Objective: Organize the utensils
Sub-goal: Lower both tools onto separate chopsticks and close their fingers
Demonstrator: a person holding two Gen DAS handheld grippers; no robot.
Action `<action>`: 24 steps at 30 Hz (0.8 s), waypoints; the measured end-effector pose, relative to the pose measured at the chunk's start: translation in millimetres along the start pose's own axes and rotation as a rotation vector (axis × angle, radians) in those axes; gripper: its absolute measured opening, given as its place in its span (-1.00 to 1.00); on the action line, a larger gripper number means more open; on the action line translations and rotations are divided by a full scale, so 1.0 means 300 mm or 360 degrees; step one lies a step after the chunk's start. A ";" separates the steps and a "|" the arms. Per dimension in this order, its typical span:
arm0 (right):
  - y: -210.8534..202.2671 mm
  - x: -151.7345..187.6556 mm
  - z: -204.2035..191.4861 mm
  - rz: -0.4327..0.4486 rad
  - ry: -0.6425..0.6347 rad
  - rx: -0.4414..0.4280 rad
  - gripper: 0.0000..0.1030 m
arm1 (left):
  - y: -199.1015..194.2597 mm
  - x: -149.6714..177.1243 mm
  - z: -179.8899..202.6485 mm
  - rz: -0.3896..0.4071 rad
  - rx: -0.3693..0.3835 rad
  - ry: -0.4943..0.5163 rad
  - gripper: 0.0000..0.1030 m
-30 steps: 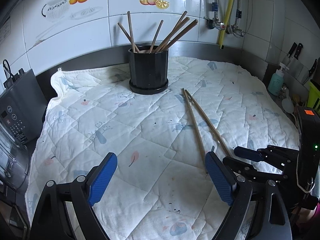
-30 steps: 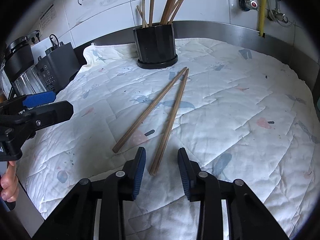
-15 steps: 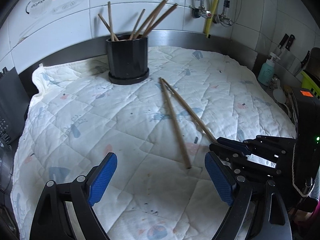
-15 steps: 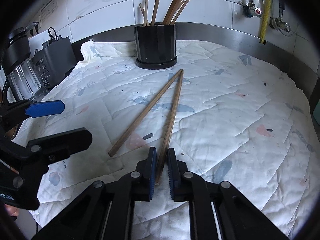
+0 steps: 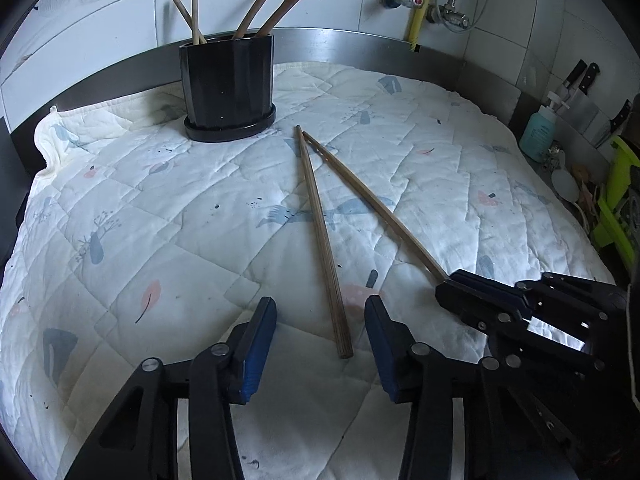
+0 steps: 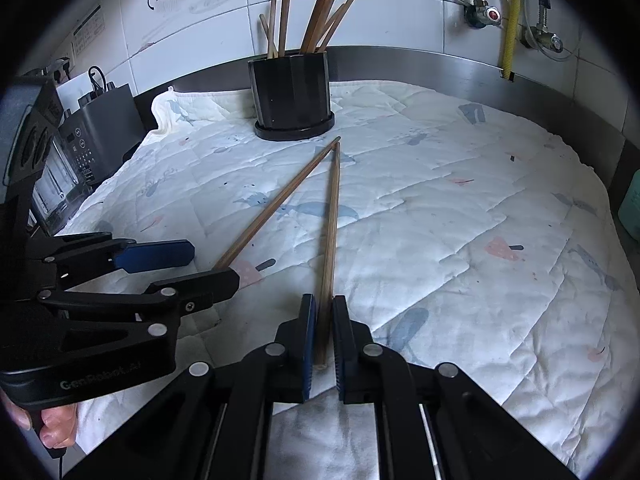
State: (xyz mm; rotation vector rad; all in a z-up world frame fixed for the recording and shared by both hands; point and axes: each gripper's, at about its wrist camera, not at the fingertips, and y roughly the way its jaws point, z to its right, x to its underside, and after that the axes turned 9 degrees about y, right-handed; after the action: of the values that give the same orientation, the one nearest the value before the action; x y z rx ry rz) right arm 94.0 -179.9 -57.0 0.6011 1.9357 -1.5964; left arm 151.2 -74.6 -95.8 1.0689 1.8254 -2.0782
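Observation:
Two long wooden chopsticks lie in a V on the quilted cloth (image 5: 160, 216). My left gripper (image 5: 320, 320) is open, its jaws either side of the near end of the left chopstick (image 5: 320, 232). My right gripper (image 6: 324, 320) is shut on the near end of the right chopstick (image 6: 332, 216); it also shows in the left wrist view (image 5: 452, 288), gripping that chopstick (image 5: 372, 208). A black holder (image 5: 228, 84) with several chopsticks stands at the back; it shows in the right wrist view (image 6: 290, 92) too.
A dark appliance (image 6: 100, 128) stands off the cloth's left edge. A soap bottle (image 5: 540, 132), knives (image 5: 580, 80) and a green rack (image 5: 620, 200) are at the right. A steel backsplash (image 5: 360, 48) and pipes (image 5: 424, 0) run behind.
My left gripper has moved forward and right and narrowed its jaws around the left chopstick's end. My right gripper closed onto the right chopstick's end.

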 end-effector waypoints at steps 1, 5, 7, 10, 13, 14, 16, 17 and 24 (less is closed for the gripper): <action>-0.001 0.001 0.003 0.0002 0.0005 -0.0003 -0.80 | 0.004 -0.002 0.003 0.0002 -0.0014 0.0004 -0.11; -0.001 0.002 0.012 0.0005 0.0030 -0.0018 -0.79 | 0.017 -0.008 0.020 0.0009 -0.0082 0.0034 -0.27; -0.002 0.004 0.012 0.0007 0.0028 -0.0018 -0.79 | 0.017 -0.007 0.034 0.0019 -0.0103 0.0065 -0.35; -0.002 0.004 0.012 0.0007 0.0027 -0.0017 -0.79 | 0.016 -0.008 0.042 0.0023 -0.0118 0.0082 -0.61; -0.002 0.004 0.013 0.0007 0.0042 -0.0023 -0.79 | 0.013 -0.009 0.034 0.0027 -0.0108 0.0068 -0.81; -0.003 0.004 0.013 0.0007 0.0046 -0.0024 -0.79 | 0.012 -0.011 0.029 0.0027 -0.0101 0.0062 -0.83; -0.005 0.006 0.013 0.0004 0.0049 -0.0022 -0.79 | 0.006 -0.013 0.017 0.0031 -0.0088 0.0048 -0.84; -0.006 0.006 0.013 0.0004 0.0048 -0.0022 -0.79 | 0.003 -0.014 0.012 0.0033 -0.0084 0.0041 -0.84; -0.010 0.010 0.006 0.0019 0.0006 -0.0001 -0.80 | -0.056 -0.027 -0.043 0.0094 -0.0104 0.0003 -0.87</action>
State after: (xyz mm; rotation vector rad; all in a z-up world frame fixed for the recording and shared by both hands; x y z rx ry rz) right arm 90.1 -182.2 -57.2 0.6147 1.9322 -1.5883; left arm 152.7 -61.2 -77.5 1.0952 1.8264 -1.9713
